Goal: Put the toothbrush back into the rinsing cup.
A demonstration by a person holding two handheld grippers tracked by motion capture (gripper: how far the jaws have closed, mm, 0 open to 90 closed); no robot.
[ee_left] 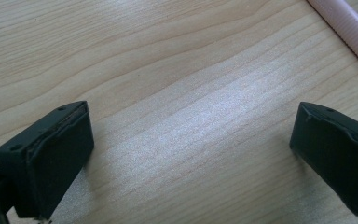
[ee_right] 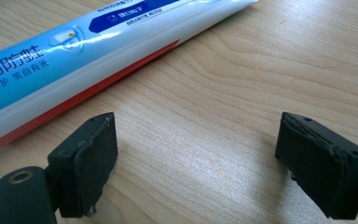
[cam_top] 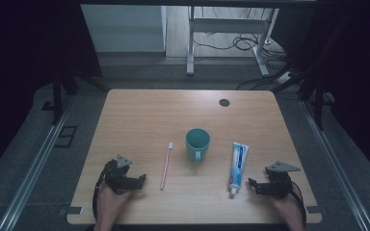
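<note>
Matt wood table [cam_top: 139,110], glossy plastic toothpaste tube [ee_right: 74,51]

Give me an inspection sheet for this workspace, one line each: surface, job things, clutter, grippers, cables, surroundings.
Surface: wooden table, with a dark round spot near the far edge.
Job's things: toothbrush, green mug upright, toothpaste lying flat, all apart.
Clutter: nothing seen.
Grippers: left gripper and right gripper both open, nothing between the jaws.
Cables: one trails from each gripper; more on the floor beyond.
Surroundings: dim room, white desk frame behind.

Black tongs [cam_top: 142,179], grey 3-cornered top plates, trailing black cables.
</note>
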